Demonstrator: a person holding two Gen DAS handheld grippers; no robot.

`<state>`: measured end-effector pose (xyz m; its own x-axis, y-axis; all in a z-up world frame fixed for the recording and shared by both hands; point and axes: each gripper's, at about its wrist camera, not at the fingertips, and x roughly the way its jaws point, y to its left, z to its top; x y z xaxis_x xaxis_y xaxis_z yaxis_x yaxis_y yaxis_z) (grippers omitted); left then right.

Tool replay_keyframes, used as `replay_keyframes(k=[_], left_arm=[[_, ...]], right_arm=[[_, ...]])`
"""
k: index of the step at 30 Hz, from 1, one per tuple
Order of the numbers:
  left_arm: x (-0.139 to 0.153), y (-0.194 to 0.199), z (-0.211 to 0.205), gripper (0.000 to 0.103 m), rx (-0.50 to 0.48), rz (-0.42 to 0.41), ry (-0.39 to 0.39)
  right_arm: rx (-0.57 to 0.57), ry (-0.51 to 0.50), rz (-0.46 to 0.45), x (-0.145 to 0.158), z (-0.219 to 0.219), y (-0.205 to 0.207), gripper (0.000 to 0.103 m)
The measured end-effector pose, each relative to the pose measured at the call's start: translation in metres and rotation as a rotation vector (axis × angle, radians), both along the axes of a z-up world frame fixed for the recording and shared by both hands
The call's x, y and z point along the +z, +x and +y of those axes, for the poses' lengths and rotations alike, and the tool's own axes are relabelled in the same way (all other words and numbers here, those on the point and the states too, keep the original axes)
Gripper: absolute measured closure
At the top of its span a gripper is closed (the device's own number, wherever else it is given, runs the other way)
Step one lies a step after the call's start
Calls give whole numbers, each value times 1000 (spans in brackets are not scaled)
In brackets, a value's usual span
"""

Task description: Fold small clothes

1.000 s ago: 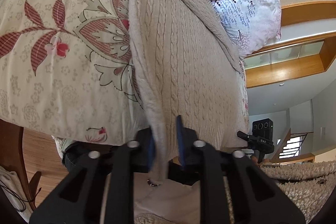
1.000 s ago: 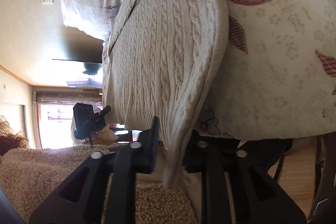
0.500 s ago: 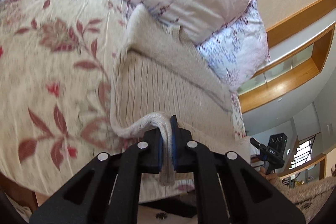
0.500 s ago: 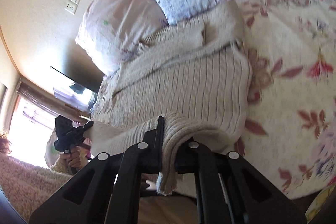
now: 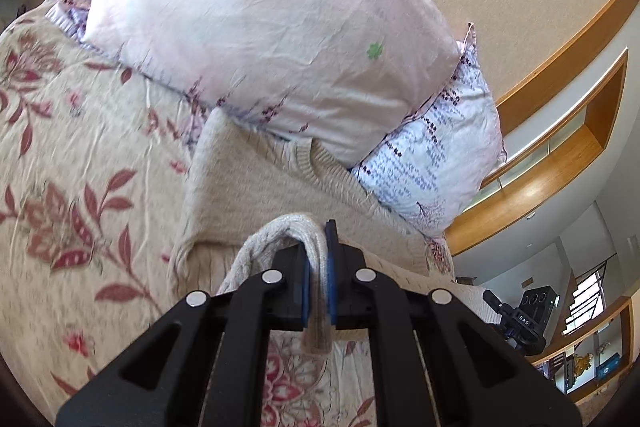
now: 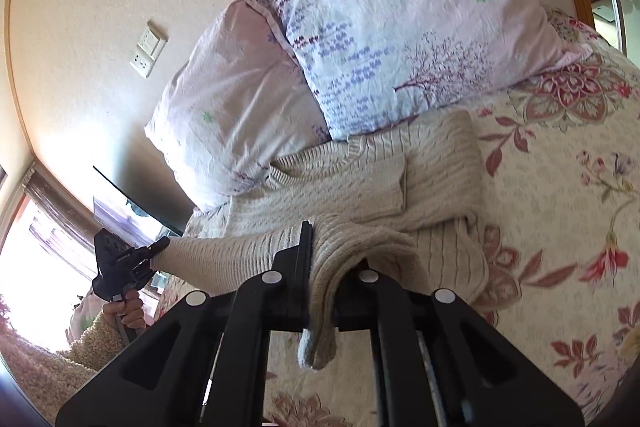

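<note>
Left wrist view has the left gripper (image 5: 318,267) at bottom centre, blue pads pinching a fold of the sweater (image 5: 256,187), with the knit edge dangling out below the jaws. That sweater is a cream cable-knit one, lying on the floral bedspread (image 5: 68,187) through the middle of the frame, its collar end tucked up against the pink pillow (image 5: 260,19) at the top. A second pillow (image 5: 436,159) with purple print sits to the right of it (half under the pink one).

Right wrist view shows the same setup from the other side: the right gripper (image 6: 320,267) at bottom centre is clamped on its own bunch of the sweater hem, with a thick wad of knit draped over the right finger. At left of that frame you can see the left gripper pulling the hem taut, held by a hand (image 6: 128,311) in a fuzzy sleeve (image 6: 80,347). A wall socket (image 6: 148,53) sits in the upper left.
</note>
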<state>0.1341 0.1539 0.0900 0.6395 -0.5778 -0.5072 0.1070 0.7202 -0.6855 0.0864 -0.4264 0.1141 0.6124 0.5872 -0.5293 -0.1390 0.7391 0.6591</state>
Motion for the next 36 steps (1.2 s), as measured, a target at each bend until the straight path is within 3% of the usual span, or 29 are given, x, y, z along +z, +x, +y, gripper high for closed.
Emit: replay_keyframes(k=[8, 16, 21, 31, 32, 34, 35, 36], left_arm=[[2, 58, -6, 97, 27, 2, 24], [-38, 112, -3, 97, 98, 140, -63], [-59, 130, -7, 97, 111, 190, -58], [-89, 152, -5, 92, 170, 305, -141], [-89, 154, -5, 86, 176, 310, -146], [-89, 157, -5, 68, 182, 313, -163], [-88, 158, -6, 65, 179, 309, -171], [-86, 159, -7, 56, 176, 303, -171]], right_arm=[[-51, 3, -29, -2, 0, 46, 95], [-103, 41, 61, -40, 5, 100, 95], [-161, 53, 128, -60, -2, 118, 95], [-266, 116, 309, -97, -8, 147, 94], [-271, 121, 323, -99, -7, 150, 88], [-279, 132, 338, -99, -7, 153, 65], [-295, 139, 334, -98, -8, 154, 48], [-306, 145, 324, -96, -9, 153, 42]])
